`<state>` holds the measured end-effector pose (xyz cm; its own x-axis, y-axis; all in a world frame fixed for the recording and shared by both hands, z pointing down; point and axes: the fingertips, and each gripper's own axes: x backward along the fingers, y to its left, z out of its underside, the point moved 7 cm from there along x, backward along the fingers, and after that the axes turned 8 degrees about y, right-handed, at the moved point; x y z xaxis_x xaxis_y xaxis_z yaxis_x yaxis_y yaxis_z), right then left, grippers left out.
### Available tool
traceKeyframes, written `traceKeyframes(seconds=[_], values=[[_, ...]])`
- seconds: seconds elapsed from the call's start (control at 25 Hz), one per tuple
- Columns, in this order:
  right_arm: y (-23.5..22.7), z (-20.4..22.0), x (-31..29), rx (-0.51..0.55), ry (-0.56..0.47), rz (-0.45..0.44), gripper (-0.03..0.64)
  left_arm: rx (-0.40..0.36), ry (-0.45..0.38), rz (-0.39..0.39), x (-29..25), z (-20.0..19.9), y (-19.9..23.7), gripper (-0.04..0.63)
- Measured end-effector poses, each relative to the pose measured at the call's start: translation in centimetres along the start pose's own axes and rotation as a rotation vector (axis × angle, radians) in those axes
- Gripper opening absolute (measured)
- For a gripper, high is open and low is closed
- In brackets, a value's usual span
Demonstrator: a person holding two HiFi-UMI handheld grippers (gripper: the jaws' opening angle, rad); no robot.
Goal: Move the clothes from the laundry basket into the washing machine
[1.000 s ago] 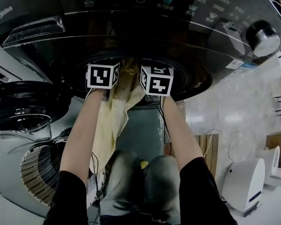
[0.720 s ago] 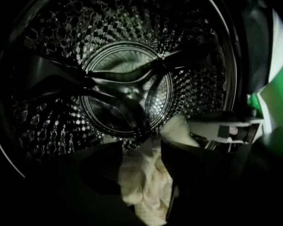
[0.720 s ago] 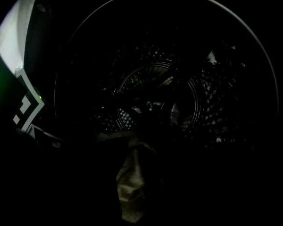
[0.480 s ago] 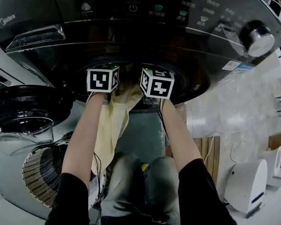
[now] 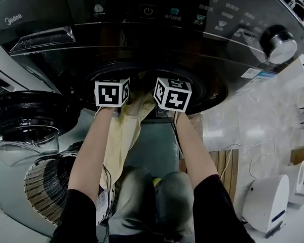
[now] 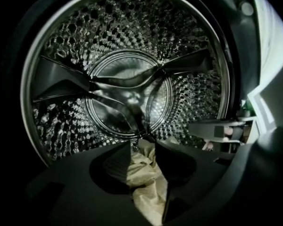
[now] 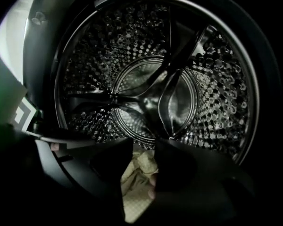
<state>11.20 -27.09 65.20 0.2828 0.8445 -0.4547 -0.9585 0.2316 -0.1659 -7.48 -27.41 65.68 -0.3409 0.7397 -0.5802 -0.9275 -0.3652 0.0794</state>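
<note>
A pale yellow cloth (image 5: pixel 122 130) hangs from the washing machine's (image 5: pixel 157 34) round opening down between the person's forearms. My left gripper (image 5: pixel 112 92) and right gripper (image 5: pixel 173 94) reach side by side into that opening. In the left gripper view the jaws (image 6: pixel 142 147) are closing, with bunched cloth (image 6: pixel 144 173) filling the gap between them. The right gripper's jaws (image 7: pixel 144 152) are closing too, pinching a fold of the cloth (image 7: pixel 134 187). Beyond both lies the steel drum (image 6: pixel 127 93), with nothing in it except the edge of the cloth. The laundry basket (image 5: pixel 45 186) stands at the lower left.
The machine's door (image 5: pixel 25 120) is swung open at the left, above the basket. A chrome dial (image 5: pixel 278 43) sits at the panel's right end. A white appliance (image 5: pixel 266 199) stands on the floor at the right. The person's knees (image 5: pixel 157 196) are just below the opening.
Both grippers stay at the drum's mouth, barely shifted. The hanging part of the yellow cloth looks narrower and is drawn a little further up toward the opening.
</note>
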Motion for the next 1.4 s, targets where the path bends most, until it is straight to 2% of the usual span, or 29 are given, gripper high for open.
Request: traceKeyframes(seconds=[0.08, 0.16, 0.2, 0.24, 0.28, 0.44, 0.72, 1.12, 1.4], values=[[-0.1, 0.1, 0.2, -0.011, 0.003, 0.001, 0.134, 0.017, -0.016, -0.001, 0.2, 0.1, 0.1, 0.151], [-0.1, 0.2, 0.4, -0.014, 0.004, 0.005, 0.105, 0.029, -0.027, -0.011, 0.3, 0.1, 0.1, 0.090], [-0.1, 0.3, 0.5, -0.010, 0.006, 0.010, 0.074, 0.027, -0.030, -0.021, 0.4, 0.1, 0.1, 0.061], [-0.1, 0.3, 0.6, -0.004, 0.010, 0.013, 0.014, 0.023, -0.035, -0.029, 0.5, 0.1, 0.0, 0.031], [-0.1, 0.3, 0.7, 0.001, 0.014, 0.013, 0.005, 0.021, -0.043, -0.031, 0.6, 0.1, -0.1, 0.014], [0.2, 0.4, 1.4, 0.007, 0.025, 0.002, 0.005, 0.015, -0.049, -0.018, 1.1, 0.5, -0.6, 0.011], [1.1, 0.5, 3.1, 0.000, 0.050, -0.019, 0.005, -0.009, -0.057, -0.041, 3.5, 0.0, -1.4, 0.011], [2.6, 0.5, 7.5, -0.017, 0.135, -0.045, 0.005, 0.020, -0.011, -0.023, 8.0, -0.1, -2.8, 0.011], [2.5, -0.8, 11.9, -0.051, 0.173, -0.023, 0.005, 0.020, 0.037, -0.009, 11.9, -0.8, -4.2, 0.011]])
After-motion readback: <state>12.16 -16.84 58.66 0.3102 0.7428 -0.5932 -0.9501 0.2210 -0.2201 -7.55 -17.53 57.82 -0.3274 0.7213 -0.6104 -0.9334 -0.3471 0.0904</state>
